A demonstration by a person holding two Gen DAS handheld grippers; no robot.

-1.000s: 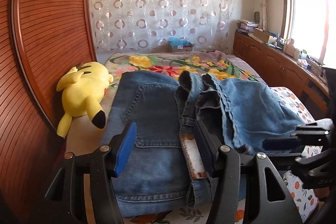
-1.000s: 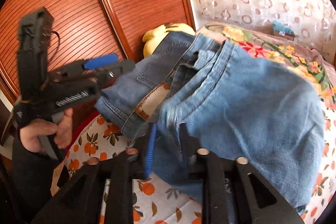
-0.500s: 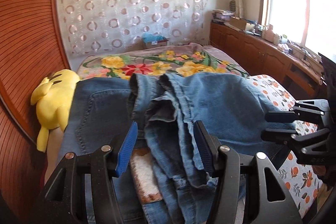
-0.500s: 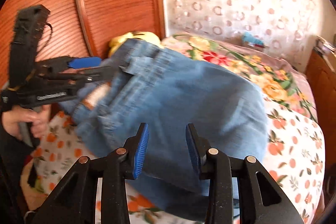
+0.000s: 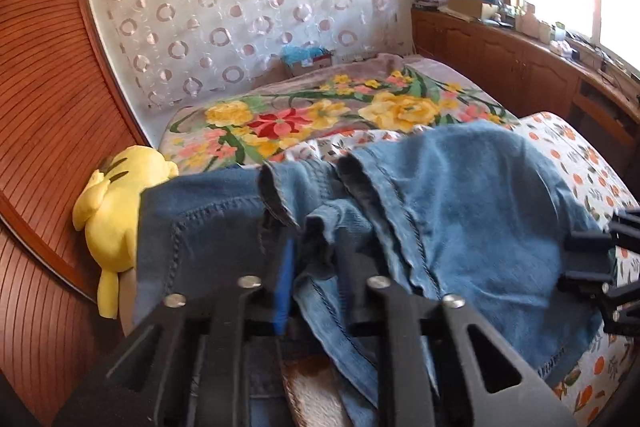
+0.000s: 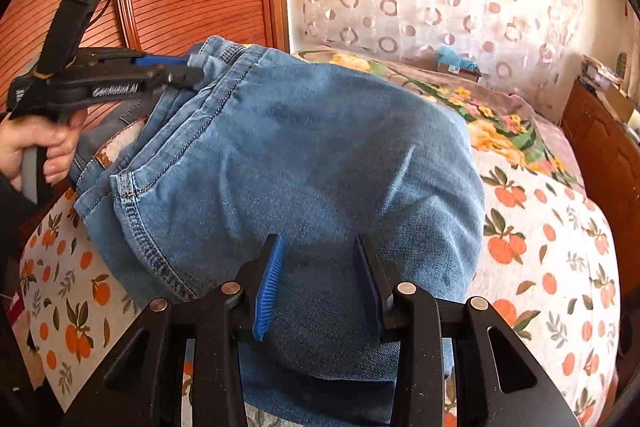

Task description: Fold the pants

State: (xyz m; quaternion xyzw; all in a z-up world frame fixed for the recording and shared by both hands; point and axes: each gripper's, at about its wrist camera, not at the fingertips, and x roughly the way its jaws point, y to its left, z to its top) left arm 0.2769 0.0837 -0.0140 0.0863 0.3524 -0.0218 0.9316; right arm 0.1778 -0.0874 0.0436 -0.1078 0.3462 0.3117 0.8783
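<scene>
So the jeans [image 6: 304, 163] are lying in a folded heap on the near end of the bed [image 6: 560, 247], on the sheet with the orange fruit print. The waistband [image 6: 224, 67] end with the fuzzy lining bunches up toward the wooden wall, and the smooth folded bulk runs away from it across the bed. So the long axis goes pretty much from one hand to the other.

The left hand-held gripper [image 5: 320, 267] has just been closing, and its jaws now stand narrow with a bunch of denim from the waistband end pinched between them. You can see it from the other camera too, nosed right into the waistband with the person's hand [image 6: 36, 147] on the trigger.

The right hand-held gripper [image 6: 320, 279] is partly open and sits over the smooth folded part. The denim shows in the gap between its pads, but they don't look like they're squeezing anything.

What matters next, I reckon, is that left already has the waistband end, while right is nearer the opposite folded edge, directly in front of it and slightly below. It'd need to grab there so the two ends can come together. The yellow plush toy [image 5: 116, 211] against the wall is close to the left side, though not in the way.
</scene>
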